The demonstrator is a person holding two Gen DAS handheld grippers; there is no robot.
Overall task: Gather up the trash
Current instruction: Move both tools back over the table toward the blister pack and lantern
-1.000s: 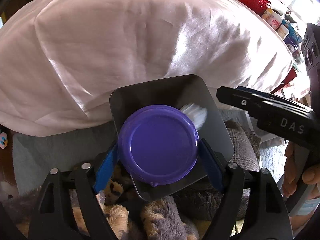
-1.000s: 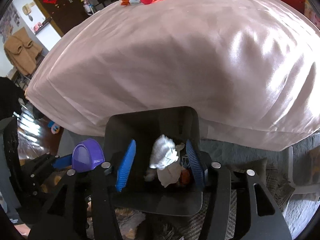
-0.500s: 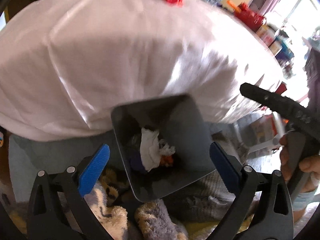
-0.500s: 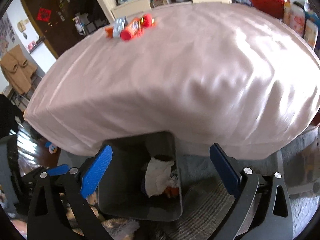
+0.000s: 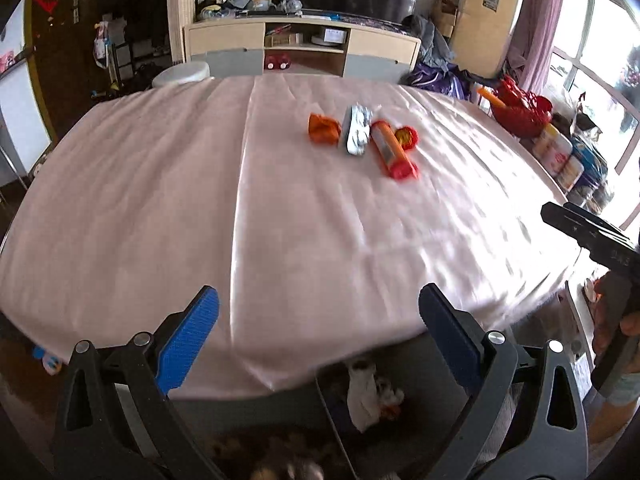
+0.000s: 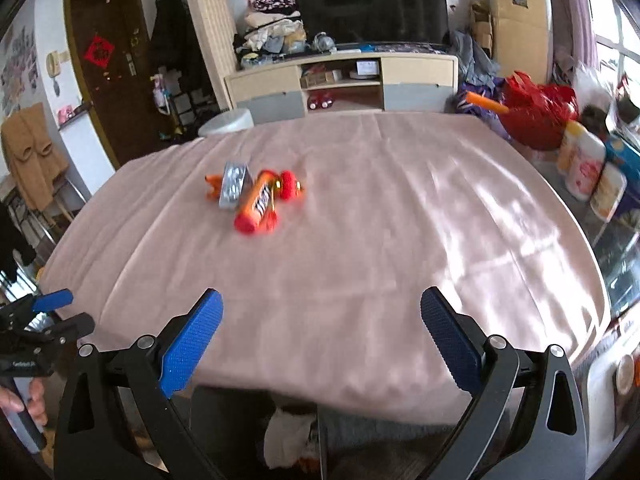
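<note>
Above the tablecloth (image 5: 280,220), both tongs (image 5: 316,332) (image 6: 320,332) gape empty.

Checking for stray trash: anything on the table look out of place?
Yes: a cluster sits on the pink tablecloth, far side: orange wrapper, silver blister pack, red-orange candy tube, small red ornament. Nothing spilled or visibly damaged.

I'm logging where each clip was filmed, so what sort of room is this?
Most likely a lived-in home living and dining room. A big table under a pink cloth fills the middle, a low TV cabinet with a dark television stands behind it, and a coat hangs near the door.
</note>
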